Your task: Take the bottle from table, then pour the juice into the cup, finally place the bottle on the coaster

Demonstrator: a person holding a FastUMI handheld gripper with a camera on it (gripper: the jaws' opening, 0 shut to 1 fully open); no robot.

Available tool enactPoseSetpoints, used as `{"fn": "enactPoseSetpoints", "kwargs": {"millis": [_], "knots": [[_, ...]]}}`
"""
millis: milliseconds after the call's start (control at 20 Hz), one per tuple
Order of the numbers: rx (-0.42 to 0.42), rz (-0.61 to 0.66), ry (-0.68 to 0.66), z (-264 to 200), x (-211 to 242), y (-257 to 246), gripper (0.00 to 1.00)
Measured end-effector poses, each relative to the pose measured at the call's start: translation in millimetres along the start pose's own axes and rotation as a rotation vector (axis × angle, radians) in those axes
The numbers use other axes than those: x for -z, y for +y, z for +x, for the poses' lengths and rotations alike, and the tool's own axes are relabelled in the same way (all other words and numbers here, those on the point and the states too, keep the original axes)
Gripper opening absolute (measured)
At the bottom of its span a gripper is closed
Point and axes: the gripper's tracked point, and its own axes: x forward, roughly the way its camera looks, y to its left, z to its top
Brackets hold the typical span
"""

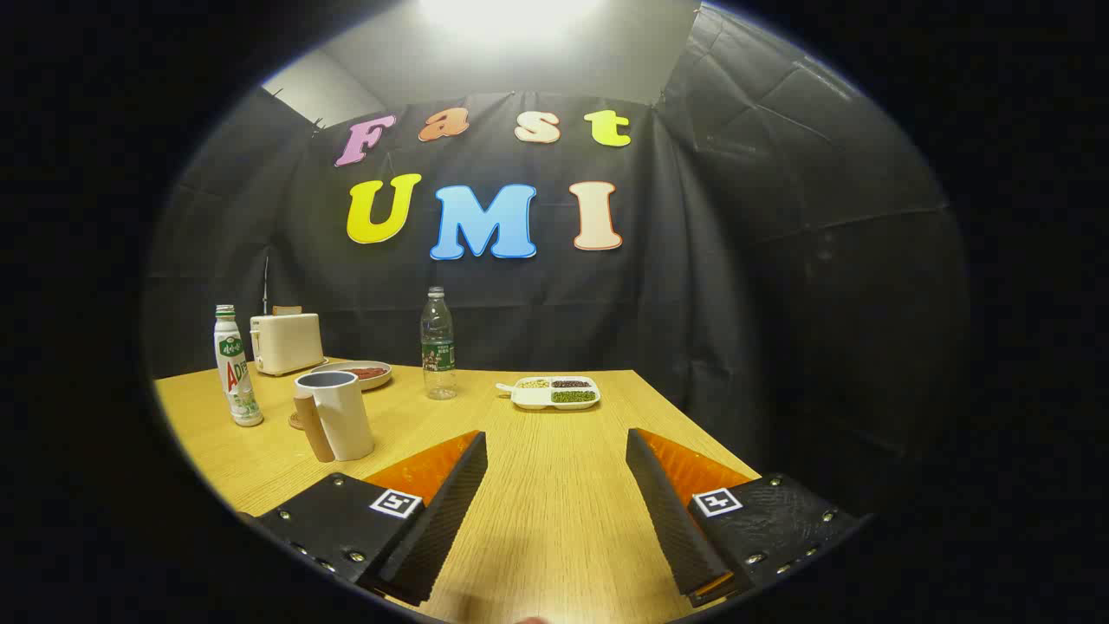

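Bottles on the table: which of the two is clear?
The clear bottle standing mid-table beyond the open gripper; the white bottle beside the cup is opaque.

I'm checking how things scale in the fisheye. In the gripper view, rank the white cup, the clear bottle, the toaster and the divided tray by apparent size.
1. white cup, though it sits nearest
2. toaster and divided tray: too alike to split
3. clear bottle: tallest but slim, so unsure
The gripper has open jaws holding nothing.

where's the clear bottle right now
The clear bottle stands upright on the table, beyond the open tongs, between cup and divided tray.
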Motion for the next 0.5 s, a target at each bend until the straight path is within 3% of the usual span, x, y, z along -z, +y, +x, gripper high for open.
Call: {"fn": "enactPoseSetpoints", "kwargs": {"millis": [300, 500], "knots": [[0.007, -0.003, 0.0, 10.9, -1.3, -0.8, 0.98], [0.004, -0.022, -0.022, 55.7, -14.1, 2.7, 0.98]]}}
